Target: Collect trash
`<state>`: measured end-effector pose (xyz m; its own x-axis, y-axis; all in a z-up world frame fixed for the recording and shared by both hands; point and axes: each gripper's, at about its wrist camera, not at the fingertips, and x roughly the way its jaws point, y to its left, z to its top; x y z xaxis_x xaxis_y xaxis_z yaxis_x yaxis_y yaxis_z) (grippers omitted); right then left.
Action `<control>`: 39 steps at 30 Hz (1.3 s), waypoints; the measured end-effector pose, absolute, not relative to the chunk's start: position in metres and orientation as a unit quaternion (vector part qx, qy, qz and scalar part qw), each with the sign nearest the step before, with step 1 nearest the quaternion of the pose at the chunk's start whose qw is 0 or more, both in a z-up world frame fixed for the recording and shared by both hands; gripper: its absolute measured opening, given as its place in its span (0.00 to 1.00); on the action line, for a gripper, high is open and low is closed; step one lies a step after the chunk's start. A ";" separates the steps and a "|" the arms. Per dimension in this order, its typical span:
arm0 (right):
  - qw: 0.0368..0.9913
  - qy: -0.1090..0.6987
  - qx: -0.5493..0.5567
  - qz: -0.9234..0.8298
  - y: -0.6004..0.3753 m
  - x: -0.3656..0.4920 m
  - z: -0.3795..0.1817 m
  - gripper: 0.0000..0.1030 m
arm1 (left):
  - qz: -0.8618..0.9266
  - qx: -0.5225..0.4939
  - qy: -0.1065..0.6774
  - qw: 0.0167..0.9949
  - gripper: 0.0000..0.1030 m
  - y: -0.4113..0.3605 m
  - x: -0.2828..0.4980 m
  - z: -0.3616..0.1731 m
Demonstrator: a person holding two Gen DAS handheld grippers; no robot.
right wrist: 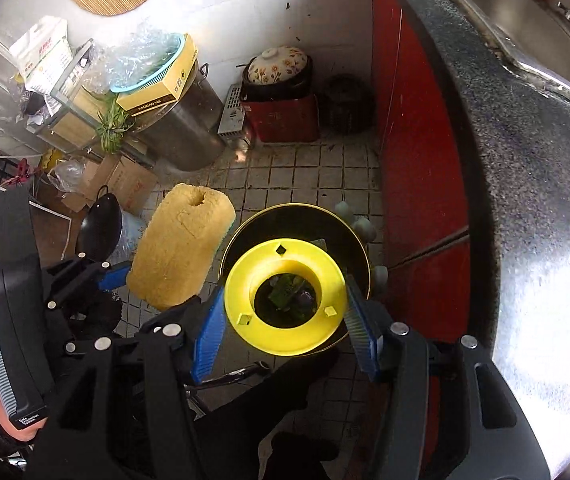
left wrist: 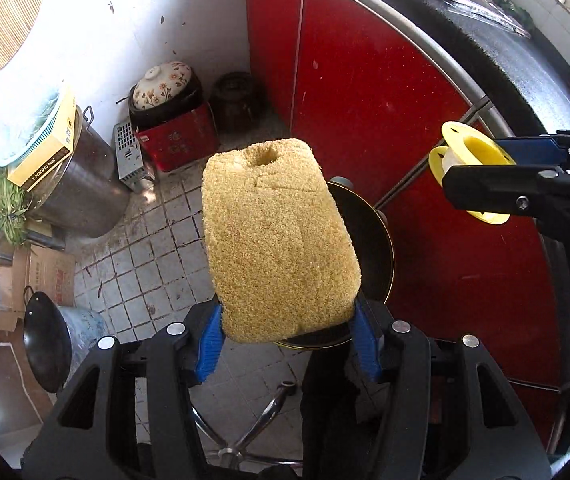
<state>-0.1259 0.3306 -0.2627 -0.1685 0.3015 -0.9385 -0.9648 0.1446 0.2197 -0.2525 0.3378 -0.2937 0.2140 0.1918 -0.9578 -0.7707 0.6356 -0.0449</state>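
Observation:
My left gripper (left wrist: pixel 287 320) is shut on the lower end of a yellow spongy block (left wrist: pixel 277 240), which stands upright from the blue pads. The block hangs over the left edge of a round black bin with a gold rim (left wrist: pixel 387 248) on the tiled floor. My right gripper (right wrist: pixel 285 300) is shut on a yellow plastic spool (right wrist: pixel 285 340), held right above the bin (right wrist: pixel 297 208). Through the spool's hole I see green scraps in the bin. The left wrist view shows the right gripper (left wrist: pixel 473 164) and spool (left wrist: pixel 477 148) at the right. The right wrist view shows the left gripper (right wrist: pixel 149 292) and block (right wrist: pixel 181 248) at the left.
Red cabinet doors (left wrist: pixel 365 100) and a dark speckled counter edge (right wrist: pixel 525 160) run along the right. Against the back wall stand a steel pot (right wrist: pixel 189 136), a red box with a floral clay pot (right wrist: pixel 281 116) and a dark jar (right wrist: pixel 345 104). A wok (right wrist: pixel 101 228) and cardboard boxes (right wrist: pixel 129 184) lie left.

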 end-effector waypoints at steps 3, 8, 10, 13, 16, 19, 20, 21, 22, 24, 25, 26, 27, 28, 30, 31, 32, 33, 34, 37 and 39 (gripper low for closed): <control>0.553 0.516 -0.331 0.564 0.339 -0.126 -0.272 0.53 | 0.326 -0.279 0.536 0.727 0.52 0.343 -0.254 -0.302; 0.542 0.531 -0.336 0.559 0.348 -0.120 -0.283 0.68 | 0.307 -0.299 0.540 0.725 0.64 0.346 -0.254 -0.315; 0.545 0.532 -0.330 0.557 0.347 -0.117 -0.282 0.73 | 0.310 -0.294 0.543 0.723 0.73 0.345 -0.255 -0.316; 0.546 0.531 -0.326 0.559 0.345 -0.115 -0.276 0.74 | 0.308 -0.299 0.541 0.723 0.76 0.344 -0.257 -0.314; 0.551 0.526 -0.318 0.565 0.338 -0.113 -0.264 0.74 | 0.310 -0.297 0.540 0.724 0.79 0.342 -0.260 -0.307; 0.560 0.520 -0.300 0.571 0.325 -0.107 -0.243 0.76 | 0.310 -0.284 0.536 0.732 0.84 0.336 -0.257 -0.290; 0.566 0.517 -0.290 0.572 0.318 -0.105 -0.233 0.79 | 0.312 -0.276 0.537 0.734 0.88 0.334 -0.254 -0.284; 0.574 0.514 -0.280 0.573 0.308 -0.102 -0.222 0.81 | 0.315 -0.265 0.537 0.736 0.90 0.332 -0.250 -0.276; 0.584 0.508 -0.270 0.572 0.297 -0.097 -0.211 0.84 | 0.315 -0.254 0.538 0.740 0.90 0.329 -0.244 -0.267; 0.610 0.497 -0.248 0.565 0.271 -0.087 -0.187 0.86 | 0.303 -0.231 0.530 0.757 0.92 0.319 -0.228 -0.246; 0.624 0.493 -0.237 0.558 0.254 -0.080 -0.174 0.89 | 0.297 -0.217 0.525 0.767 0.92 0.314 -0.218 -0.235; 0.640 0.489 -0.227 0.548 0.237 -0.073 -0.162 0.91 | 0.288 -0.205 0.519 0.778 0.93 0.306 -0.207 -0.224; 0.658 0.483 -0.215 0.537 0.218 -0.066 -0.151 0.91 | 0.276 -0.194 0.512 0.790 0.93 0.299 -0.196 -0.214; 0.677 0.478 -0.205 0.522 0.197 -0.058 -0.140 0.91 | 0.258 -0.181 0.504 0.804 0.93 0.289 -0.182 -0.201; 0.720 0.468 -0.199 0.473 0.153 -0.042 -0.118 0.92 | 0.222 -0.151 0.495 0.826 0.93 0.263 -0.151 -0.180; 0.739 0.468 -0.193 0.445 0.129 -0.034 -0.110 0.92 | 0.201 -0.131 0.493 0.836 0.93 0.246 -0.133 -0.170; 0.758 0.467 -0.184 0.416 0.104 -0.027 -0.101 0.92 | 0.182 -0.112 0.489 0.845 0.93 0.228 -0.115 -0.161; 0.777 0.465 -0.171 0.388 0.077 -0.019 -0.093 0.92 | 0.162 -0.092 0.484 0.855 0.93 0.207 -0.098 -0.151; 0.796 0.462 -0.157 0.359 0.048 -0.012 -0.085 0.92 | 0.144 -0.078 0.479 0.862 0.93 0.188 -0.082 -0.144; 0.842 0.457 -0.119 0.262 -0.038 0.004 -0.066 0.92 | 0.077 -0.054 0.469 0.878 0.93 0.126 -0.043 -0.123; 0.863 0.456 -0.085 0.200 -0.101 0.009 -0.059 0.92 | 0.041 -0.047 0.472 0.879 0.93 0.090 -0.020 -0.113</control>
<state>0.0094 -0.1009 -0.0591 0.5036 0.2680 -0.8213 -0.4235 0.9052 0.0356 -0.0204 0.0900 -0.1131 0.5502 0.0277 -0.8346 -0.1174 0.9921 -0.0445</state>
